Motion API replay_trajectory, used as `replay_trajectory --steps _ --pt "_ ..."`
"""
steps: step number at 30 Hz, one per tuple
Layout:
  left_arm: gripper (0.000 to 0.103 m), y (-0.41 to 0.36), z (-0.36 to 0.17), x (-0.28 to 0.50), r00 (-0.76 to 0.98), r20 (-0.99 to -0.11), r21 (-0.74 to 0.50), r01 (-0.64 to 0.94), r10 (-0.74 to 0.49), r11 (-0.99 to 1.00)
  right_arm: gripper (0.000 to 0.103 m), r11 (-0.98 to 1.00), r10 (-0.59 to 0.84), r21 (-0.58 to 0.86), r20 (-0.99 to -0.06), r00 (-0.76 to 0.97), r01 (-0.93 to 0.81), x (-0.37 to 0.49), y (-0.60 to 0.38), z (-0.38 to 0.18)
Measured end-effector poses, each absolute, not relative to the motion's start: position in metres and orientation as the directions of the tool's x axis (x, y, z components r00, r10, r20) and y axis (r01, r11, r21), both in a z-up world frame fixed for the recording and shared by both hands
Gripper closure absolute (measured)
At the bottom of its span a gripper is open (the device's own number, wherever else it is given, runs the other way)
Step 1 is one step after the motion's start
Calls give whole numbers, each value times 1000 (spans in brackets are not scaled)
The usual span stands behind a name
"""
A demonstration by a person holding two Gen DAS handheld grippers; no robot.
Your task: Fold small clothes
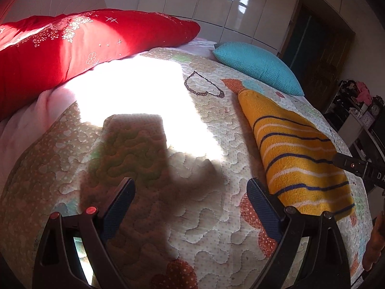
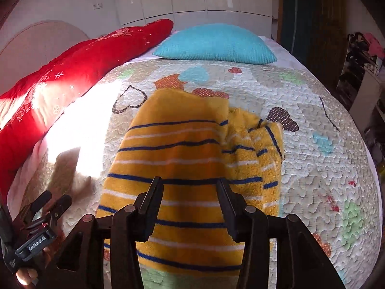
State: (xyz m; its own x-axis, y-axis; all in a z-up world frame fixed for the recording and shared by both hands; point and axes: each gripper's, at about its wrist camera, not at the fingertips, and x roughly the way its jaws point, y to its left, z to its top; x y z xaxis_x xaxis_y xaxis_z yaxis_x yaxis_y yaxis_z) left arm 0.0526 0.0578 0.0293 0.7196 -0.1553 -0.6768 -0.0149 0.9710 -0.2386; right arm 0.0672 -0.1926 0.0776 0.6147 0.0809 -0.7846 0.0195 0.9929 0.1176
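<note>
The left tongs [image 1: 190, 192] stand wide apart above the quilted bedspread [image 1: 168, 216], gripping nothing; their blue-padded fingers [image 1: 120, 204] frame a patch of shadow on the quilt. From the left wrist view, the yellow striped garment [image 1: 296, 159] lies at about 3 o'clock, stretching from near the right finger up toward 1 o'clock, and its near edge runs just beside that finger, though whether they touch cannot be told.

In the right wrist view the right tongs [image 2: 190, 192] hover over the same garment [image 2: 178, 163], their black fingers [image 2: 151, 200] parted with the striped cloth showing between them; nothing is clamped. The garment lies flat on the bed in the middle of the view, running from 6 o'clock up toward 12, with a rumpled fold bunched along its edge at 2 o'clock. Blue and white stripes cross the yellow fabric.

A turquoise pillow [image 2: 216, 43] rests at 12 o'clock beyond the garment, well apart from it. A red quilt [image 2: 72, 72] with white flower print lies along the bed's side from 9 to 11 o'clock. Bright sunlight falls on the bedspread between the red quilt and the garment. The left tongs show at 8 o'clock in the right view, beside the garment's edge.
</note>
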Motion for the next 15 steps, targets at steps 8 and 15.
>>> replay_trajectory --steps 8,15 --pt "10 62 26 54 712 -683 -257 -25 -163 966 53 974 93 194 -819 567 120 43 -226 52" --pt "10 45 28 45 733 -667 -202 -5 -133 979 40 994 -10 62 -788 616 95 -20 -227 56"
